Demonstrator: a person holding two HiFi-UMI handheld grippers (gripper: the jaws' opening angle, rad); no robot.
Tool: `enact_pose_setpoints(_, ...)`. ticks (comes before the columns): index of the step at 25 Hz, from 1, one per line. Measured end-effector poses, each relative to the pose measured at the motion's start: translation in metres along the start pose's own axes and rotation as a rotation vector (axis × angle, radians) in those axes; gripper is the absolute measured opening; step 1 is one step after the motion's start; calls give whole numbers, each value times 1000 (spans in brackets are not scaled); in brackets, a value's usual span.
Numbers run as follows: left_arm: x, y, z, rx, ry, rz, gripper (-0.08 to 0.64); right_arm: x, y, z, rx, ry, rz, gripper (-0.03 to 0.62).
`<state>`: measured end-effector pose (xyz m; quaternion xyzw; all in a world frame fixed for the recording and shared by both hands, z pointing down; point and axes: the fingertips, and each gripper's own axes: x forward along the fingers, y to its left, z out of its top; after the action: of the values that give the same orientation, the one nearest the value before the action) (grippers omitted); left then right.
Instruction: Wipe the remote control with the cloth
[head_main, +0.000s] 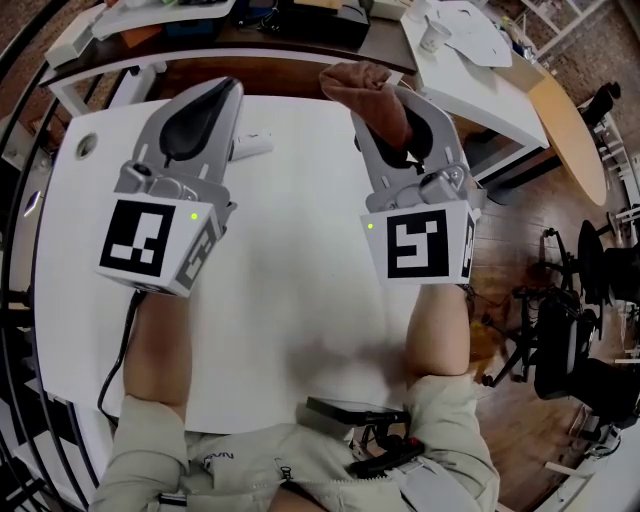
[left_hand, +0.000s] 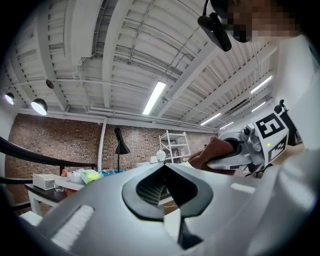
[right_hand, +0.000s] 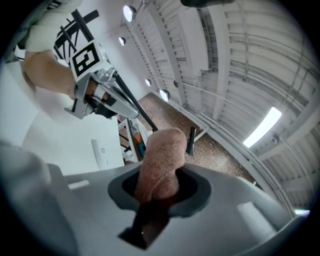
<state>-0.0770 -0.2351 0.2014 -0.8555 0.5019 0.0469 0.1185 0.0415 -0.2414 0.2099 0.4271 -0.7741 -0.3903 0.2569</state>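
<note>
A white remote control (head_main: 252, 146) lies on the white table (head_main: 300, 320), just right of my left gripper's front end. In the right gripper view the remote control (right_hand: 102, 152) lies flat on the table, below the left gripper (right_hand: 95, 97). My left gripper (head_main: 224, 90) is shut, and its jaws (left_hand: 164, 166) meet with nothing between them. My right gripper (head_main: 388, 100) is shut on a brown cloth (head_main: 368, 92), which sticks out bunched past the jaws (right_hand: 160, 172). In the left gripper view the cloth (left_hand: 210, 152) hangs off to the right, apart from the remote.
A black device (head_main: 350, 411) lies at the table's near edge by the person's lap. A cable hole (head_main: 86, 146) sits at the table's left. A second white table (head_main: 480, 70), a wooden tabletop (head_main: 570, 130) and black chairs (head_main: 565, 340) stand to the right.
</note>
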Motion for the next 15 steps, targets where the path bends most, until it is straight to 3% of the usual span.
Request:
enact_pose_setpoints(8,1,6,-3,51,20,53,6,11,-14,-28,283,-1,-25,97)
enact_pose_setpoints(15,10,11,-39,77,150,71,11,33,15,-67,435,100,88,107)
